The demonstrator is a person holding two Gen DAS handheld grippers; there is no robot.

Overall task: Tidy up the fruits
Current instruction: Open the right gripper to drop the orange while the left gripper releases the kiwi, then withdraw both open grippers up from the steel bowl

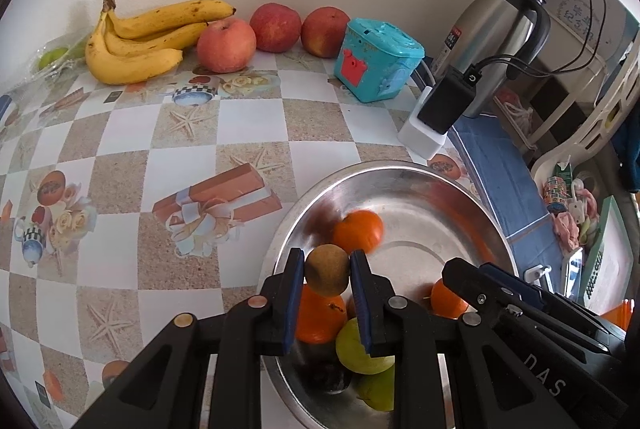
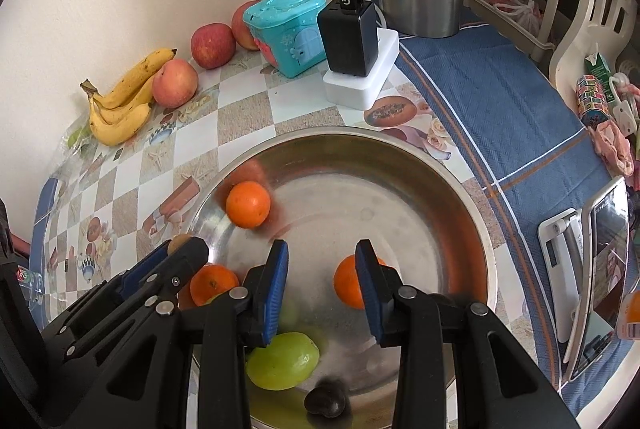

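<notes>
Big stuff first: the checkered tablecloth (image 1: 132, 157) spreads out ahead of and to the left of my left claw, and the steel bowl (image 1: 420, 185) sits right under both claws, its far rim just past my fingertips. Way out beyond my left claw, against the wall, there's the banana bunch (image 1: 136, 41) and three red apples (image 1: 276, 27) lined up to its right, then a teal toy box (image 1: 376, 59). Further right of that, a steel kettle (image 1: 500, 37) with a black charger (image 1: 450, 99) on a white block in front of it.

My left claw (image 1: 327, 271) is pinched down tight on a small brown round fruit (image 1: 328, 269), probably a kiwi, both blue pads pressing on its sides and holding it up above the near-left part of the bowl. Just past it in the bowl is an orange (image 1: 358, 231), looking a bit smeared, and another orange (image 1: 320, 315) sits directly beneath my grip. A green fruit (image 1: 354, 347) lies down by my right finger.

My right claw (image 2: 322, 263) hangs over the middle of the bowl with its jaws partly apart and nothing between them. One orange (image 2: 348, 287) peeks out behind its right finger, a green fruit (image 2: 284, 361) rests below its left finger, and a small dark fruit (image 2: 325, 401) sits nearest me.
</notes>
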